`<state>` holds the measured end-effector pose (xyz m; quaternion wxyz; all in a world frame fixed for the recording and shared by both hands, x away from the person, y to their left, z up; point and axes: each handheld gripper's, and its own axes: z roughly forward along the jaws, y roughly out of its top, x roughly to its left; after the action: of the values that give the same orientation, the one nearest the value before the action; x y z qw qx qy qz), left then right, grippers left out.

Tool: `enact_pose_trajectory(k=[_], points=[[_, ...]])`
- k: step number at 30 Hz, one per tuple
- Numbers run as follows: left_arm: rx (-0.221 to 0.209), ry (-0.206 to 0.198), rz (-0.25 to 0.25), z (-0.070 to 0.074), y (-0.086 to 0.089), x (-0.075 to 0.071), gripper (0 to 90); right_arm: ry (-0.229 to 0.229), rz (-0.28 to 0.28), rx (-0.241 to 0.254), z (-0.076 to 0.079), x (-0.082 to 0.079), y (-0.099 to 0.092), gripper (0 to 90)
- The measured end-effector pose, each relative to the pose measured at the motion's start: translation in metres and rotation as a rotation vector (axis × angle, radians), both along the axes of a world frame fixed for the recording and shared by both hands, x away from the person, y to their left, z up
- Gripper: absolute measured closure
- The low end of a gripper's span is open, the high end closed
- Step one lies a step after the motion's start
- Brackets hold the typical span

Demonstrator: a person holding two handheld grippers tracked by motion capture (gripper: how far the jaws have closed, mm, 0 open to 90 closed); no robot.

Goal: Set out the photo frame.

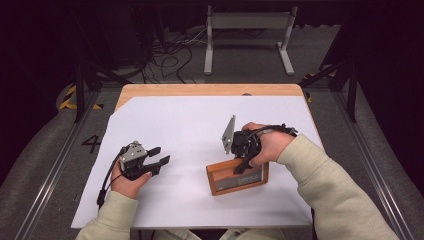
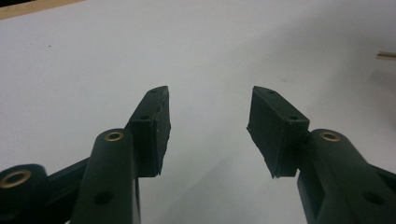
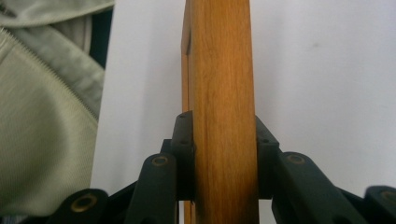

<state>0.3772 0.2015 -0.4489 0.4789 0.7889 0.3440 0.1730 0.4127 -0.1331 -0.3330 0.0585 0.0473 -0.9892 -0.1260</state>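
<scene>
Where white paper (image 1: 190,130) covers it, wooden table (image 1: 210,90) peeks beyond.

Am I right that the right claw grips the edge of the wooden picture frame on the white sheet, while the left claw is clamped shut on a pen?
Not quite. The left claw holds no pen: the left gripper view shows its jaws open with nothing between them, above the white sheet. The rest stands: the right claw grips the edge of the rectangular brown wooden picture frame.
</scene>
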Motion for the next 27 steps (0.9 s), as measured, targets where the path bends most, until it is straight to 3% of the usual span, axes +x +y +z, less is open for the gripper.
enact_pose_trajectory(k=[6, 13, 19, 27], points=[[-0.002, -0.002, -0.001, 0.000, 0.000, 0.000, 49.0, -0.036, -0.075, 0.066, 0.007, 0.012, 0.001, 70.0], [0.001, 0.001, -0.002, 0.000, 0.000, 0.001, 49.0, -0.102, -0.126, 0.073, 0.013, 0.034, 0.003, 70.0], [-0.001, 0.004, -0.004, -0.001, 0.000, 0.001, 49.0, -0.168, -0.117, 0.104, 0.013, 0.058, 0.001, 70.1], [-0.003, 0.011, -0.003, -0.001, 0.000, 0.001, 49.2, -0.145, -0.137, 0.115, -0.001, 0.077, 0.005, 70.0]])
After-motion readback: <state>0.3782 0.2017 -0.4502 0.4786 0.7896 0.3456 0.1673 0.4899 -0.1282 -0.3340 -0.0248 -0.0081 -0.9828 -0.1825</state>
